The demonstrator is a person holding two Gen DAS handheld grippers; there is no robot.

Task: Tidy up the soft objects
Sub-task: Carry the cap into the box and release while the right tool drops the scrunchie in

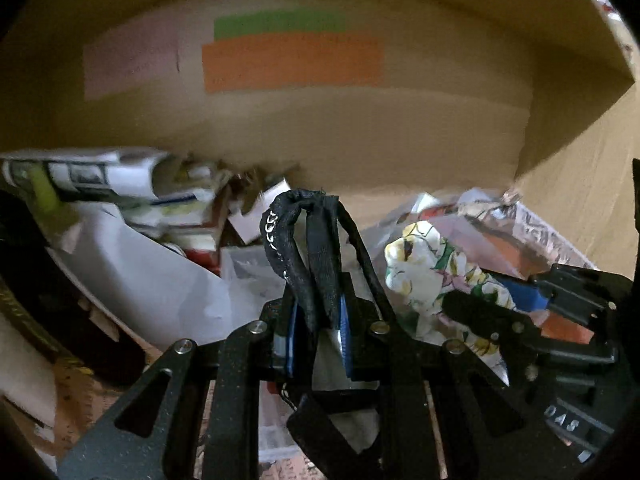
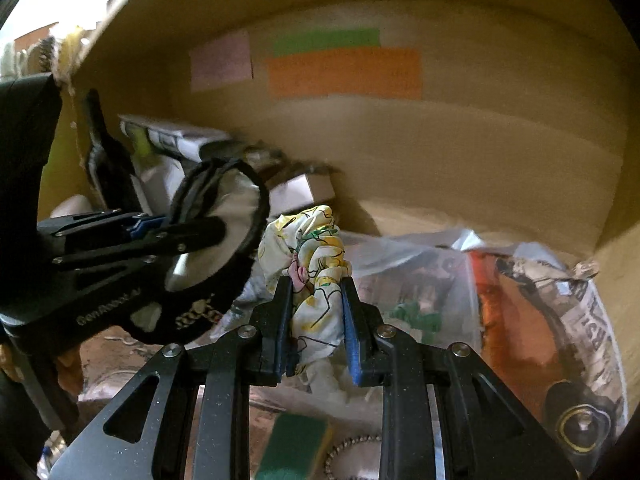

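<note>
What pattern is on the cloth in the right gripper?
White floral cloth with yellow, pink and green flowers; clearest in the right wrist view.

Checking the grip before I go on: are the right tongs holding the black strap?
No, the right tongs are shut on the floral cloth; the black strap sits in the left tongs.

The black strap [image 1: 316,240] is matt woven cloth, frayed at its edges, with a row of shiny metal links along one side. The floral cloth [image 2: 316,276] looks thin, smooth and faintly silky. Both grippers are matt black speckled plastic with blue rubbery pads and bright metal rivets. Behind, the cardboard box wall [image 1: 360,128] is dull brown, with flat coloured paper labels. At the right, clear plastic bags [image 2: 420,264] shine glossy and crinkled.
</note>
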